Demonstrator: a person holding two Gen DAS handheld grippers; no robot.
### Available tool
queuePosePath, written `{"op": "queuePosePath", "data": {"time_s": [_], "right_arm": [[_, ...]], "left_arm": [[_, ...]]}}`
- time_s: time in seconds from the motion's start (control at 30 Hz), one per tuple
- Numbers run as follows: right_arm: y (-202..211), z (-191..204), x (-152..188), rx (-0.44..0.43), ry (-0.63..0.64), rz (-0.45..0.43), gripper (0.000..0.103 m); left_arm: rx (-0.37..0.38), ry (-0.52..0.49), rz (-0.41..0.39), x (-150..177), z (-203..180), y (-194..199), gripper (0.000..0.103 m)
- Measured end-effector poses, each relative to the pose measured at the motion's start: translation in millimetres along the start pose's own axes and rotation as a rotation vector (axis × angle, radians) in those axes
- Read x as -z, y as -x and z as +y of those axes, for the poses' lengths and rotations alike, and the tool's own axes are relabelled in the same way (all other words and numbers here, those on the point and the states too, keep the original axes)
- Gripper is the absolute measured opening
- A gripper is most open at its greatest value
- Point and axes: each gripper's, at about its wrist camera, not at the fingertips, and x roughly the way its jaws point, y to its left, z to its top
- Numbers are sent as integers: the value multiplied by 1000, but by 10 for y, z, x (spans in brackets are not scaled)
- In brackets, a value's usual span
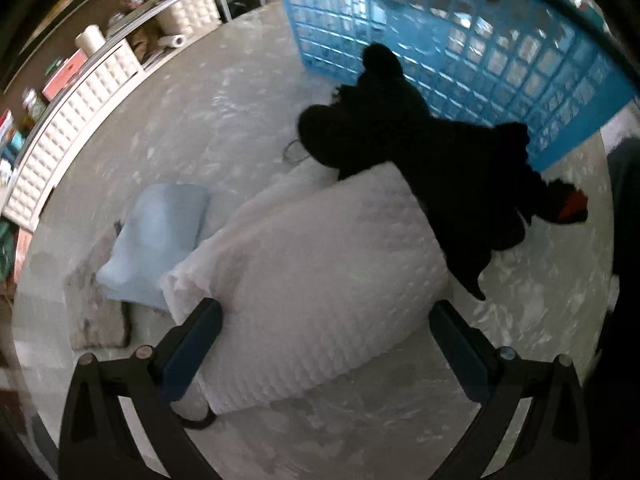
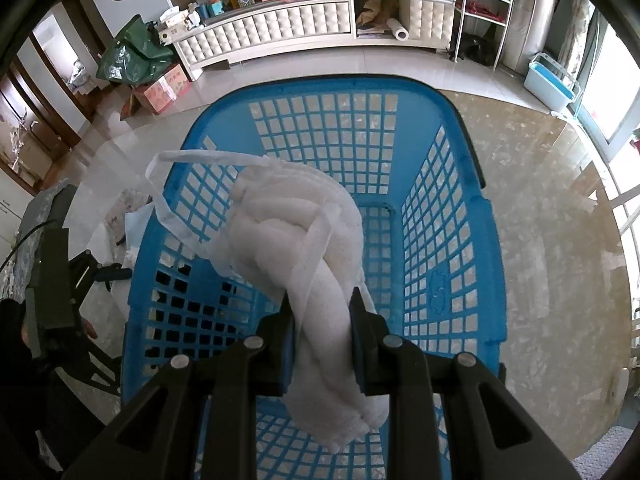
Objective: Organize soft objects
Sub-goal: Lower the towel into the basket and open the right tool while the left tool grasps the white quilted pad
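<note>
My left gripper hangs open over a folded white towel on the floor, one finger at each side of its near end, not touching. A black plush toy lies across the towel's far corner, against the blue laundry basket. A light blue cloth and a grey mat lie to the left. My right gripper is shut on a rolled white cloth with loose straps, held above the inside of the blue basket.
A white tufted cabinet with clutter on top runs along the far wall. A green bag and a cardboard box stand by it. A light blue bin sits at the right near the window. The left gripper's body shows beside the basket.
</note>
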Motion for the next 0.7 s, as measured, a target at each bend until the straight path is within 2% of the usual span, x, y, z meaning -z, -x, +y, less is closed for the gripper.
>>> {"op": "queuePosePath", "data": {"time_s": [0.1, 0.43, 0.57, 0.6, 0.67, 0.7], "right_arm": [[-34, -10, -22, -12, -4, 13, 22], [-168, -75, -69, -22, -9, 58, 24], [-191, -86, -109, -7, -10, 82, 28], [-198, -89, -116, -4, -10, 89, 28], [-207, -96, -131, 3, -9, 100, 36], [-222, -102, -128, 3, -9, 105, 38]], "left_arm": [[10, -33, 7, -19, -11, -42, 103], [32, -33, 4, -202, 126, -157, 102], [38, -44, -1, -132, 140, -110, 101], [38, -47, -5, -75, 112, -68, 100], [37, -50, -15, 13, 79, 13, 93], [35, -46, -22, 27, 114, 37, 86]]}}
